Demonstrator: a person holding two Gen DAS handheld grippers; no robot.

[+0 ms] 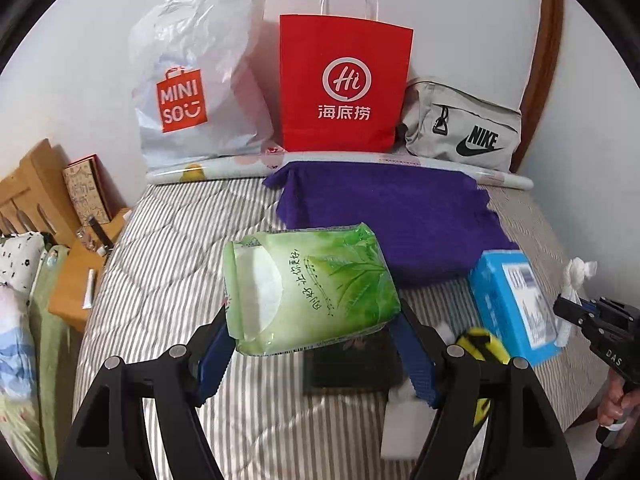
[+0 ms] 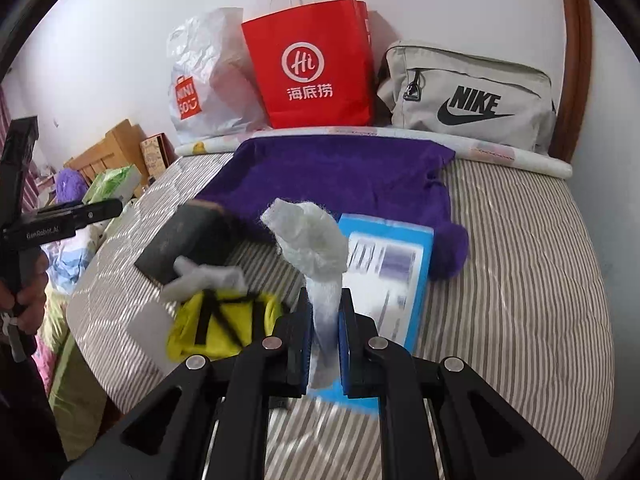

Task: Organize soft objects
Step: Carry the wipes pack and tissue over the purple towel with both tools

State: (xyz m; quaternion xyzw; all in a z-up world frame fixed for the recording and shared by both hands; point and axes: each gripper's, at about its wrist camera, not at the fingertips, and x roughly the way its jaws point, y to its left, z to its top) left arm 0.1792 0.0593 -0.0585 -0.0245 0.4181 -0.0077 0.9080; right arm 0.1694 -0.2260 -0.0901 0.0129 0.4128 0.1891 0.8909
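My left gripper point(image 1: 312, 344) is shut on a green tissue pack point(image 1: 310, 292) and holds it above the striped bed point(image 1: 168, 264). My right gripper point(image 2: 324, 328) is shut on a white knotted plastic bag point(image 2: 312, 240), held upright over a blue tissue pack point(image 2: 388, 272). The right gripper and white bag also show at the right edge of the left wrist view point(image 1: 576, 280). A purple cloth point(image 1: 400, 208) lies behind. A yellow-and-black pouch point(image 2: 224, 320) and a dark flat item point(image 2: 184, 240) lie on the bed.
A white Miniso bag point(image 1: 200, 92), a red paper bag point(image 1: 344, 84) and a grey Nike bag point(image 1: 460, 128) stand along the wall. A rolled mat point(image 1: 224, 168) lies before them. A wooden nightstand point(image 1: 80, 272) stands left of the bed.
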